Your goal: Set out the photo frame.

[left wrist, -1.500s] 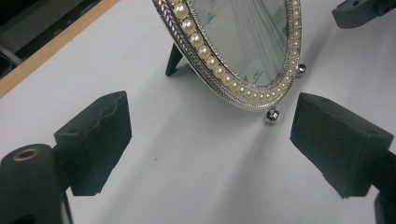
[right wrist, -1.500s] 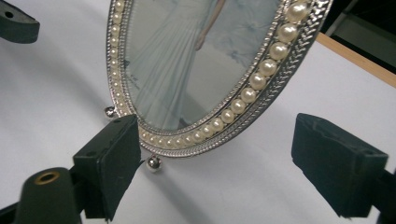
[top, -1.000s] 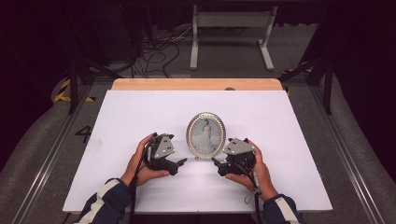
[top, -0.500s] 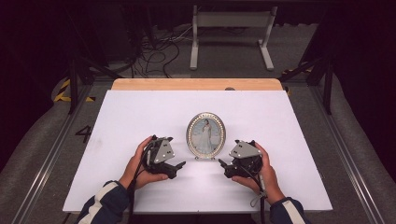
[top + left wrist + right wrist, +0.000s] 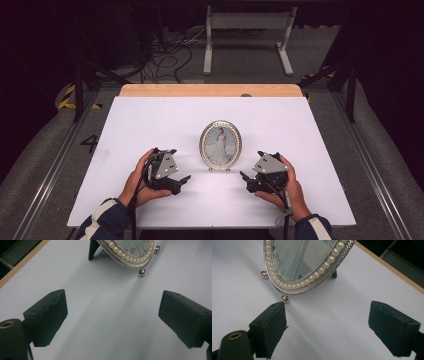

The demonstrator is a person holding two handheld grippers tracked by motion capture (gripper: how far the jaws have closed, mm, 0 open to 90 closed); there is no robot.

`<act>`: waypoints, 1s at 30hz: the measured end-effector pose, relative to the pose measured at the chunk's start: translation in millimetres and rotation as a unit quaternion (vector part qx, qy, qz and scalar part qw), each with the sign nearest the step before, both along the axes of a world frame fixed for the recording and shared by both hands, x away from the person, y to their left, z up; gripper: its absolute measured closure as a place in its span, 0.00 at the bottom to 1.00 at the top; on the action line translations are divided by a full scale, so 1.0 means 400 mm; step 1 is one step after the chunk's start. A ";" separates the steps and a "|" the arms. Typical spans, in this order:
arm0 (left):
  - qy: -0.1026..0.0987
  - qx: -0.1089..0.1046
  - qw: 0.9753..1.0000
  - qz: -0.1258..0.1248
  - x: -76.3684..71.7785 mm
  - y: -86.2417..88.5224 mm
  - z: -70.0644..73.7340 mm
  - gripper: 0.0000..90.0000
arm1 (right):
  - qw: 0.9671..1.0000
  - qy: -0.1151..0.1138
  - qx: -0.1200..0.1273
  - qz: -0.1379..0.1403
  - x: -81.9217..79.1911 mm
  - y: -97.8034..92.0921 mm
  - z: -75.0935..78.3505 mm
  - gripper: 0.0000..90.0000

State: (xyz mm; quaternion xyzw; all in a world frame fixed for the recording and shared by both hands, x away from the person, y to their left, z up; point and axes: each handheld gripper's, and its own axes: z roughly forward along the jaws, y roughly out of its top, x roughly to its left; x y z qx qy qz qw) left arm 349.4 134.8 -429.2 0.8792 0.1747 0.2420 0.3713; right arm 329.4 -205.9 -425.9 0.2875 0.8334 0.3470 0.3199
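Two grippers, left gripper (image 5: 186, 178) and right gripper (image 5: 243, 176), rest on the white table (image 5: 150, 120) with jaws spread wide and empty, flanking the upright oval photo frame (image 5: 220, 144) standing between them; seemingly the approach step, next requiring a gentle grasp of its rim.

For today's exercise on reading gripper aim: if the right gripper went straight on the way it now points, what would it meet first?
Most likely the oval picture frame: the right gripper has open jaws aimed at its lower rim, nothing between but bare table. Depth is uncertain.
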 end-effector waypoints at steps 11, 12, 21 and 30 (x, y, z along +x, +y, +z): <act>-0.006 -0.003 1.000 0.009 -0.018 0.041 0.004 0.10 | 1.000 0.001 -0.009 -0.009 -0.017 -0.028 -0.009 0.16; -0.006 -0.003 1.000 0.009 -0.018 0.041 0.004 0.10 | 1.000 0.001 -0.009 -0.009 -0.017 -0.028 -0.009 0.16; -0.006 -0.005 1.000 0.026 -0.044 0.102 0.000 0.10 | 1.000 0.002 -0.006 -0.020 -0.031 -0.061 -0.014 0.16; 0.001 -0.008 0.999 0.041 -0.063 0.153 -0.013 0.10 | 1.000 0.001 -0.001 -0.031 -0.040 -0.088 -0.013 0.16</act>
